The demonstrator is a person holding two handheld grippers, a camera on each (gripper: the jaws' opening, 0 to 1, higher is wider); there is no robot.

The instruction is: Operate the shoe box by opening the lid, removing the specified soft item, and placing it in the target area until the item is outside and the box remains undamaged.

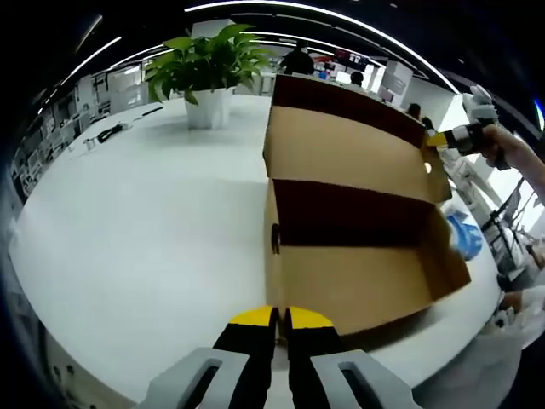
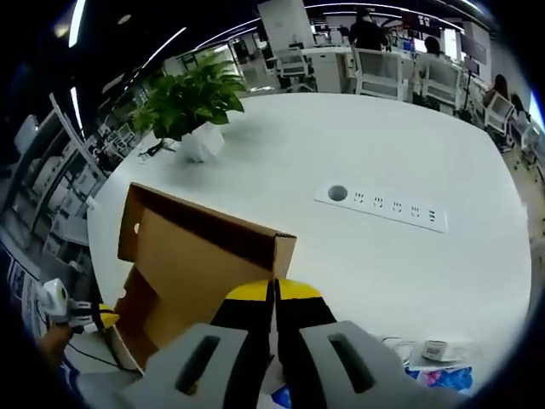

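The brown shoe box (image 1: 358, 281) stands open on the white table (image 1: 145, 230), and its inside looks bare. Its lid (image 1: 341, 153) is tilted up and back. My right gripper (image 1: 447, 138) is at the lid's far corner. In the right gripper view the lid's edge (image 2: 285, 247) runs in between the yellow tips of the right gripper (image 2: 274, 291), which is shut on it. My left gripper (image 1: 281, 318) is shut, its yellow tips against the box's near lower edge. A blue and white soft item (image 1: 466, 234) lies on the table beyond the box's right end.
A potted plant (image 1: 209, 85) stands at the back of the table. A socket strip (image 2: 383, 207) is set into the tabletop. A small white device (image 2: 436, 349) with a cable lies beside a blue patterned item (image 2: 443, 380). People and chairs (image 2: 383, 72) are behind.
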